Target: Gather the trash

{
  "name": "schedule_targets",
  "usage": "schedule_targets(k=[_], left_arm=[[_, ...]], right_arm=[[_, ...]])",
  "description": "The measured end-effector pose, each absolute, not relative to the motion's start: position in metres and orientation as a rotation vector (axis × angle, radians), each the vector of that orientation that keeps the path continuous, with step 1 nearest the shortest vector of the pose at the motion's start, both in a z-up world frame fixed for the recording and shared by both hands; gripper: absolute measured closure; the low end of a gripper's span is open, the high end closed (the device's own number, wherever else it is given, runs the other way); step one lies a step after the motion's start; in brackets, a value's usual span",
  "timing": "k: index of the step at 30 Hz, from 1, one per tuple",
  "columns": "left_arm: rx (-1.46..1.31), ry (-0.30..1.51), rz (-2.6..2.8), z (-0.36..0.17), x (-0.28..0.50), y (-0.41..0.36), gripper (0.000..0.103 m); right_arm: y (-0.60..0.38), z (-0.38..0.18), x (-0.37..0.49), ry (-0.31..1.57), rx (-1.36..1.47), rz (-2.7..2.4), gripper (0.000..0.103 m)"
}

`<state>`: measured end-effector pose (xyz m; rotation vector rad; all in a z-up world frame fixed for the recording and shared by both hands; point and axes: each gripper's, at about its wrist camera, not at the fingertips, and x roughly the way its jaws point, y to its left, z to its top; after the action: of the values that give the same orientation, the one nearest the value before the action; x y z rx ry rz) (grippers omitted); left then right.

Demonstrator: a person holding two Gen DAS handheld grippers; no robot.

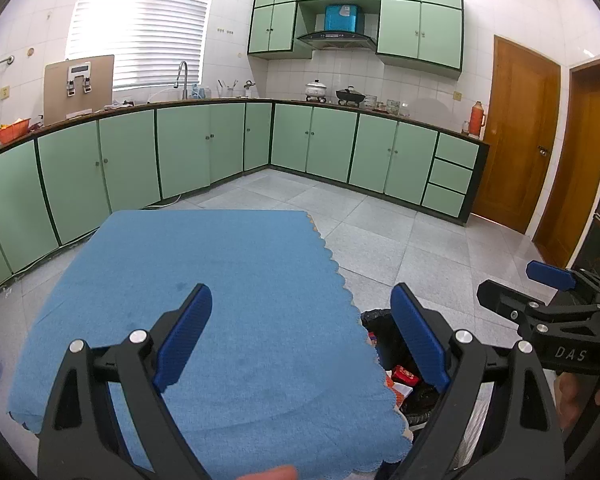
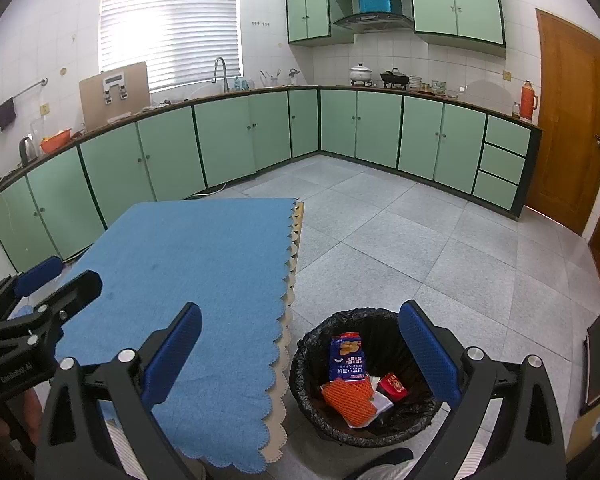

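A black-lined trash bin [image 2: 312,344] stands on the floor right of the table, holding a blue snack bag [image 2: 346,358], an orange foam net [image 2: 350,398], a red packet [image 2: 394,386] and white paper. My right gripper [image 2: 300,356] hangs open above the bin's left rim, nothing between its fingers. My left gripper [image 1: 300,336] is open over the table's blue cloth [image 1: 228,300], also empty. In the left wrist view the bin [image 1: 384,340] peeks out past the table edge, and the right gripper [image 1: 524,280] shows at the right. The left gripper [image 2: 56,276] appears at the left of the right wrist view.
The table with its blue scalloped cloth [image 2: 188,264] fills the left foreground. Green cabinets [image 2: 260,136] line the far walls under a counter with pots and a sink. Wooden doors [image 2: 572,120] stand at right. Grey tiled floor [image 2: 440,240] lies open beyond the bin.
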<state>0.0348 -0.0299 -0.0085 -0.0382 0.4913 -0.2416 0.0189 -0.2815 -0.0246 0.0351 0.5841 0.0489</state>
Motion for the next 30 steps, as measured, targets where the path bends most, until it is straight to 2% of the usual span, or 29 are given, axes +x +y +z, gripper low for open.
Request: schedule_targets(k=[30], left_arm=[[-0.040, 0.495, -0.233, -0.0122, 0.0351, -0.0294, 0.015]], right_arm=[[-0.2797, -0.0302, 0.0195, 0.591, 0.034, 0.052, 0.006]])
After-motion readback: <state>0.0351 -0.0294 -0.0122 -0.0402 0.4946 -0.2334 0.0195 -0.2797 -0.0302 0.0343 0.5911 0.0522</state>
